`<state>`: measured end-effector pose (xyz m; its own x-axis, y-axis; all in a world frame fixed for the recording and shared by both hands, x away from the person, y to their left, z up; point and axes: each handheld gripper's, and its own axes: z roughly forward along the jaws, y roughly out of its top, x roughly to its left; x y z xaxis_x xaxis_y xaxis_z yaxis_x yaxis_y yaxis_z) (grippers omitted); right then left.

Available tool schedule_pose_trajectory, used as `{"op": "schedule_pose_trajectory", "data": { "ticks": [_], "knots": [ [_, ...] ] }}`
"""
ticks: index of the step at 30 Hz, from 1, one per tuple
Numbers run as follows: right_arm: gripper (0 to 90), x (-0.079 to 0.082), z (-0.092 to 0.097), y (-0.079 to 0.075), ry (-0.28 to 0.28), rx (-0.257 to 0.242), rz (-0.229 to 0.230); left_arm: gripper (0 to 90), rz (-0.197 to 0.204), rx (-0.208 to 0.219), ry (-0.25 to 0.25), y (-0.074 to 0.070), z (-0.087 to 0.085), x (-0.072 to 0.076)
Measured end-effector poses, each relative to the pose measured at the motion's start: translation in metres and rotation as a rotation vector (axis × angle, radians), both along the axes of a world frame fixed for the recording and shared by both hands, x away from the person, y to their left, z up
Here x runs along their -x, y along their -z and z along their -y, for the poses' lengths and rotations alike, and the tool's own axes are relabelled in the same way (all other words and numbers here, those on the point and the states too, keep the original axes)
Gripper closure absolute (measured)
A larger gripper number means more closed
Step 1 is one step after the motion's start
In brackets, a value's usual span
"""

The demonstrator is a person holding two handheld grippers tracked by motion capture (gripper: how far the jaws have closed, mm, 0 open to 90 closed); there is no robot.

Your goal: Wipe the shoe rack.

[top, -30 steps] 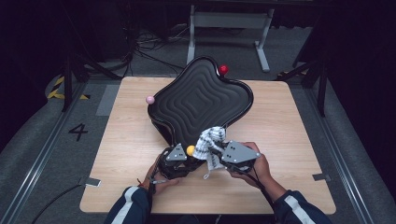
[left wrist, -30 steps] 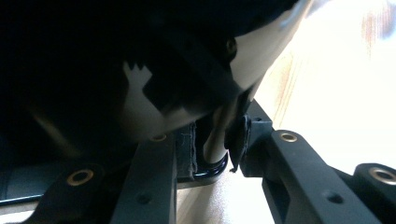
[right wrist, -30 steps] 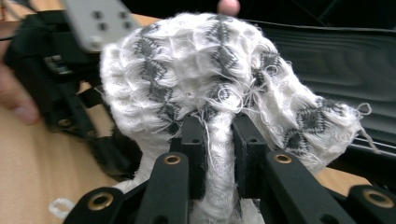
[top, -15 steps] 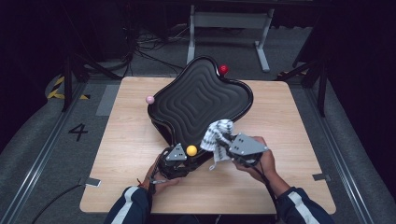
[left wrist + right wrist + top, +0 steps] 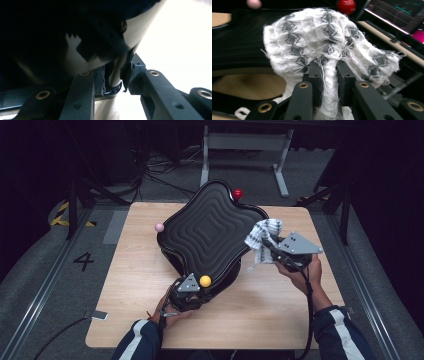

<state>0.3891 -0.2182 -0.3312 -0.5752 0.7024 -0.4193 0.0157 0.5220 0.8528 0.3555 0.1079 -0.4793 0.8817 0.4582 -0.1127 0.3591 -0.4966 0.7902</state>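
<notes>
A black tray (image 5: 210, 232) with ridged rings stands tilted on the wooden table (image 5: 280, 305). Pink (image 5: 159, 227), red (image 5: 238, 194) and yellow (image 5: 205, 281) balls sit at its corners. My left gripper (image 5: 190, 287) is at the tray's near corner, shut on the tray's rim (image 5: 113, 86), as the left gripper view (image 5: 113, 77) shows close up. My right gripper (image 5: 270, 249) hovers by the tray's right edge, shut on a white and grey knitted cloth (image 5: 262, 236). In the right gripper view the cloth (image 5: 324, 42) bulges over the jaws (image 5: 329, 72), with the red ball (image 5: 346, 5) behind it.
A grey metal stand (image 5: 245, 142) and loose cables lie on the dark floor beyond the table. A floor mark "4" (image 5: 83, 261) is at the left. A small silver tag (image 5: 99, 315) sticks to the table's front left corner.
My right gripper has carried the cloth to the right and away from me, rising along the tray's right edge. The left gripper and the tray have stayed put.
</notes>
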Motion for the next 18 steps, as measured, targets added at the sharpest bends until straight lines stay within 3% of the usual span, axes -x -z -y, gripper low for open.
{"op": "schedule_pose_trajectory", "data": {
  "ticks": [9, 17, 18],
  "knots": [
    [77.0, -0.024, 0.015, -0.012, 0.068, -0.023, -0.008, 72.3, -0.002, -0.004, 0.002, 0.000, 0.000, 0.000],
    [77.8, -0.021, 0.013, -0.011, 0.060, -0.031, -0.016, 72.3, 0.000, -0.002, 0.002, 0.000, 0.000, 0.000],
    [77.7, -0.016, 0.010, -0.008, 0.039, -0.022, -0.017, 72.3, -0.001, -0.003, 0.000, 0.000, 0.000, 0.000]
  ]
}}
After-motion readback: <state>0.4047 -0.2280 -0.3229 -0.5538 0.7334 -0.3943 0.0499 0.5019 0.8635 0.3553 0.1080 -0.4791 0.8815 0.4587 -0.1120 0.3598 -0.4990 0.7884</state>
